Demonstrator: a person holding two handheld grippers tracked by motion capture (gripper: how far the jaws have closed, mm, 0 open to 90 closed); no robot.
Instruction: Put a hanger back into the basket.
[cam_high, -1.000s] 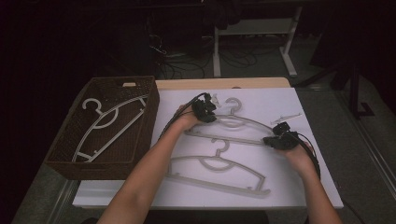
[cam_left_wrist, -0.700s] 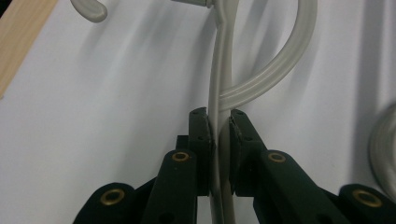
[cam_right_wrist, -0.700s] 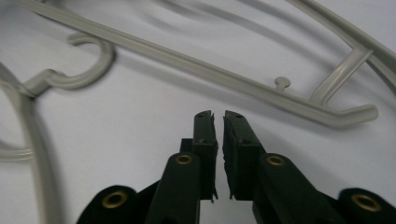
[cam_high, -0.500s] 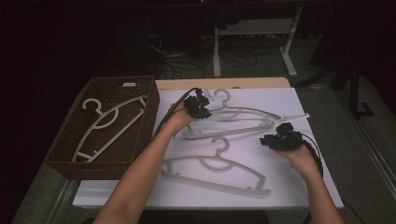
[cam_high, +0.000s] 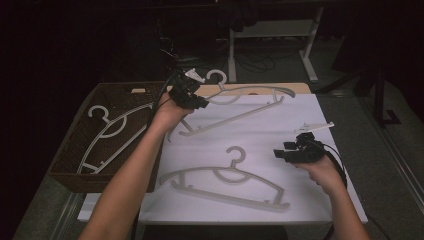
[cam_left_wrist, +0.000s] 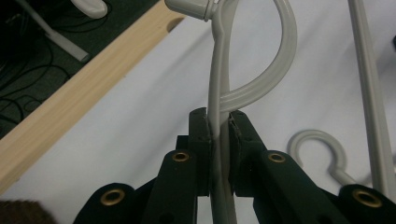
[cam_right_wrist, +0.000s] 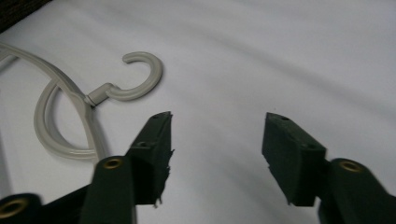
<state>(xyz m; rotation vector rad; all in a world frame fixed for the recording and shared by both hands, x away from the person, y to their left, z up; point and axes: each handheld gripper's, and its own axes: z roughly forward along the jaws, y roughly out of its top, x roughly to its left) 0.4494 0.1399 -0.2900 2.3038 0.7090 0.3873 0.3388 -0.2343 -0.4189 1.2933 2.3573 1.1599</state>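
A grey plastic hanger (cam_high: 235, 102) is pinched by the left gripper (cam_high: 192, 97) near its neck, and it is carried tilted above the white table cover (cam_high: 320, 197), its hook (cam_high: 216, 77) toward the far edge and its lower bar slanting down toward the cloth. In the left gripper view the thin shoulder rail (cam_left_wrist: 217, 116) is seen squeezed flat between the two pads, with the curved inner loop (cam_left_wrist: 275, 70) rising beyond them. The right gripper (cam_high: 291, 152) is held low over the cloth with its jaws spread and nothing between them — they have just been opening. A second hanger (cam_high: 225, 182) lies flat on the cover in front of it, its hook (cam_right_wrist: 140, 77) visible just past the left-hand jaw in the right gripper view. A wicker basket (cam_high: 70, 170) stands at the left edge of the table, and a third hanger (cam_high: 110, 132) is already laid inside it.

The step in hand is judged to be the transfer of the lifted hanger to the basket. It is best done with the pinch kept firm, since the rail is narrow and the long arm beyond the grip is likely to swing. The low end should be raised clear of the cloth and of the basket rim before it is swung across — then lowered along the basket's length, roughly parallel to the hanger already there, so that the hooks are not tangled. The pads should be released only once the hanger is resting.
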